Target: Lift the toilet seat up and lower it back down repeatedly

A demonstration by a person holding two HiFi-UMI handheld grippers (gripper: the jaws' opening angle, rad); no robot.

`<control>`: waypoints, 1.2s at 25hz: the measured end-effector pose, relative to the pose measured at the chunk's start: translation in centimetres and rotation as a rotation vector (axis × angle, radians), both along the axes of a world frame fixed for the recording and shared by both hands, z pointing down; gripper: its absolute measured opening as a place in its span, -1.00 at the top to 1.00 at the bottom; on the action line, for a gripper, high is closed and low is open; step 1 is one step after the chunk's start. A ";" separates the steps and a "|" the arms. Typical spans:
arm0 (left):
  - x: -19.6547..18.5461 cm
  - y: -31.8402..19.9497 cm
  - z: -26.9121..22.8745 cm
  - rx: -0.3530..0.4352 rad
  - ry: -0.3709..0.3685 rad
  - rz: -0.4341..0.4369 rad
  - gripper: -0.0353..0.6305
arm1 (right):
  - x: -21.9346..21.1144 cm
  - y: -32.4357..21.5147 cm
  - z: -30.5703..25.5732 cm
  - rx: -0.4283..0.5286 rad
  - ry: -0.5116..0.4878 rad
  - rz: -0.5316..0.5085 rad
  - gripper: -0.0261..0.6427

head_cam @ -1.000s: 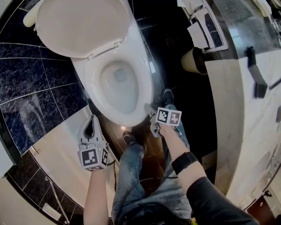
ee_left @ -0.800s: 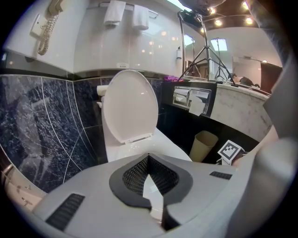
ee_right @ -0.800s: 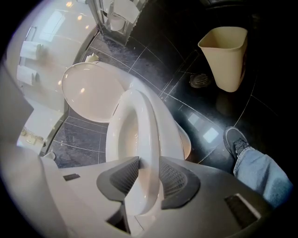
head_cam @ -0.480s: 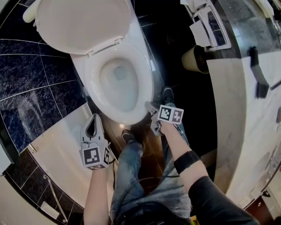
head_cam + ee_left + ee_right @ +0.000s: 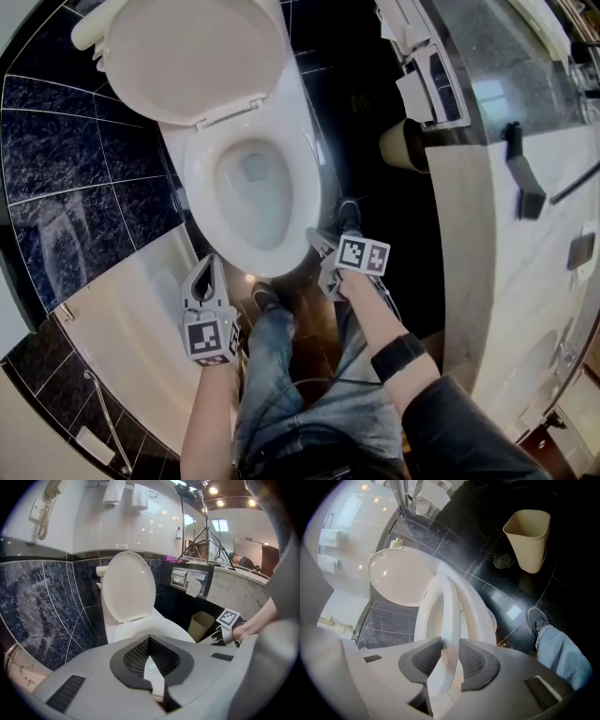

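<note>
Seat [image 5: 446, 620] front edge lifted, off bowl rim [image 5: 480, 613]

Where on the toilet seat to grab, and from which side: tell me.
Grip the toilet seat at its front-right rim, opposite the hinge, coming in from the front with one jaw on each flat face. The ring is thin there, and the raised lid blocks the back. The right gripper sits there now, its jaws just closed further onto that rim.
</note>
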State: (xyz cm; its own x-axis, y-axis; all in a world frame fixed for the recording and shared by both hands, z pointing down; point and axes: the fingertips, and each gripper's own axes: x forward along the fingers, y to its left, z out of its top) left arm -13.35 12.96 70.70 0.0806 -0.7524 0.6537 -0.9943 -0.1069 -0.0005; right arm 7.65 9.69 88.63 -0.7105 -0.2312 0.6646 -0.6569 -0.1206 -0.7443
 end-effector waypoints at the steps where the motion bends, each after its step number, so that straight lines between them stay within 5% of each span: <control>1: 0.3 0.3 -0.5 -0.006 0.006 0.001 0.89 | 0.0 -0.1 -0.9 -0.002 -0.002 0.001 0.52; 10: 1.8 6.1 -3.1 -0.118 0.026 0.004 0.89 | -0.8 -2.7 -9.9 -0.017 -0.018 0.017 0.53; 16: 3.7 9.0 0.8 -0.267 0.146 -0.065 0.89 | -1.8 -5.6 -15.2 0.004 -0.038 0.008 0.53; 30: 3.2 -1.2 -4.1 -0.121 0.237 -0.227 0.89 | -3.7 -9.0 -19.9 -0.006 -0.096 -0.001 0.50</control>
State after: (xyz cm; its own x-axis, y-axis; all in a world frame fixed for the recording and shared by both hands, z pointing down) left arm -10.13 11.79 66.56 0.0801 -0.6865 0.7227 -0.9638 0.1317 0.2319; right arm 3.96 0.64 68.70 -0.7713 -0.2272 0.5945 -0.5825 -0.1245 -0.8033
